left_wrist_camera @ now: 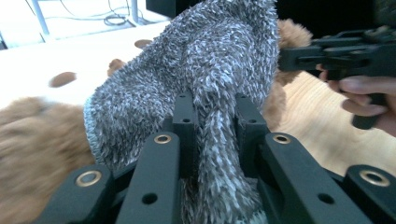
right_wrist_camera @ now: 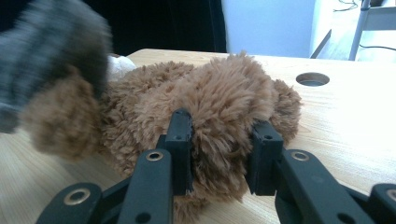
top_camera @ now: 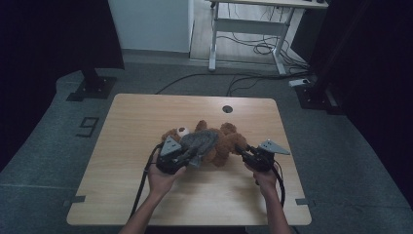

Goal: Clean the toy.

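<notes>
Left fingers: your left gripper [left_wrist_camera: 212, 121] is pinching a fold of the grey knitted garment [left_wrist_camera: 210, 60], the fabric bunched tight between both fingers [left_wrist_camera: 184, 123].
Right fingers: your right gripper [right_wrist_camera: 222, 149] is clamped on a plush limb of the brown teddy bear [right_wrist_camera: 219, 98], fur bulging out between and above the fingers.
Where the bear is: it lies on the wooden counter [top_camera: 146, 117], spanning the gap between your two grippers, with the garment wrapped over its middle just beyond your left fingers [top_camera: 187, 158].
Long axis: the bear [top_camera: 219, 144] runs roughly side to side from your left fingers to your right ones [top_camera: 243, 151]. Its head with the pale muzzle sits beyond your left fingers, its legs toward your right.
Risk, grip: you hold only a narrow fold of the garment [top_camera: 199, 141], so a hard tug could slip it free.
Risk, anchor: the plush limb is soft and compresses, so it may slide out of your right fingers if you pull the two apart quickly.
Risk, snag: the knit may catch on an arm or the head, dragging the whole bear across the counter instead of coming off.
</notes>
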